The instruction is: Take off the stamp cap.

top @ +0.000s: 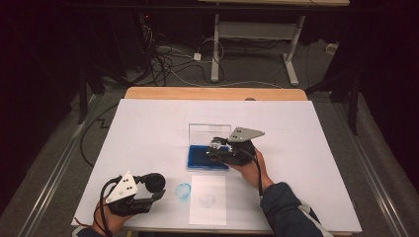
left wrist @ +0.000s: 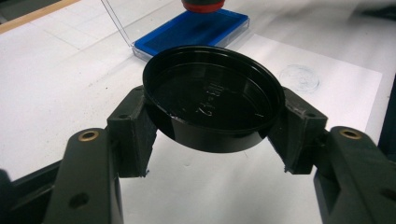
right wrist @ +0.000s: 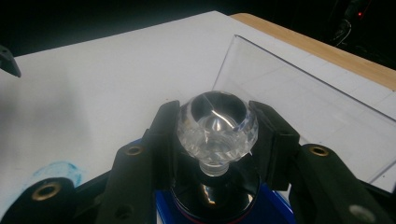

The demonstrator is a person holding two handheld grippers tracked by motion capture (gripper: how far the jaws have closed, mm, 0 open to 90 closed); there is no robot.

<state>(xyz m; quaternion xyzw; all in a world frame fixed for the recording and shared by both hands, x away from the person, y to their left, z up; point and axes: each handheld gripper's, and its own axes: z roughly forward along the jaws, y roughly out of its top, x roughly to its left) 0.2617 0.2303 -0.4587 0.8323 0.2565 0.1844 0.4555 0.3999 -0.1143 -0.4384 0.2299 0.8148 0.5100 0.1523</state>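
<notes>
1. In the high view we see the left gripper (top: 157,193) at about 7 o'clock on the white table (top: 148,128), with its jaws clamped on a round black lid (top: 153,182). A smeared blue mark (top: 183,191) lies on the table just to the lid's 3 o'clock side. A sheet of paper (top: 207,200) lies at 6 o'clock and bears a faint round print (top: 207,199). Near the centre the right gripper (top: 216,148) is over the blue ink pad (top: 200,158), whose clear lid (top: 210,132) stands open at the pad's 12 o'clock edge. This gripper is closed on the stamp (top: 216,144).

2. In the left gripper view we see both jaws pressed against the rim of the black lid (left wrist: 212,102), held tilted above the table with its hollow side towards the camera. At 12 o'clock beyond it lies the ink pad (left wrist: 196,30) with the stamp's red-ringed base (left wrist: 202,5) on it. The round print (left wrist: 299,77) shows at 2 o'clock on the paper (left wrist: 336,93).

3. In the right gripper view we see the jaws clamped on the stamp's faceted clear knob (right wrist: 216,128), one on each side. The stamp's dark body stands on the blue pad (right wrist: 163,210) at 6 o'clock. The clear lid (right wrist: 299,102) rises at 2 o'clock, and the blue mark (right wrist: 60,172) lies at 8 o'clock.
</notes>
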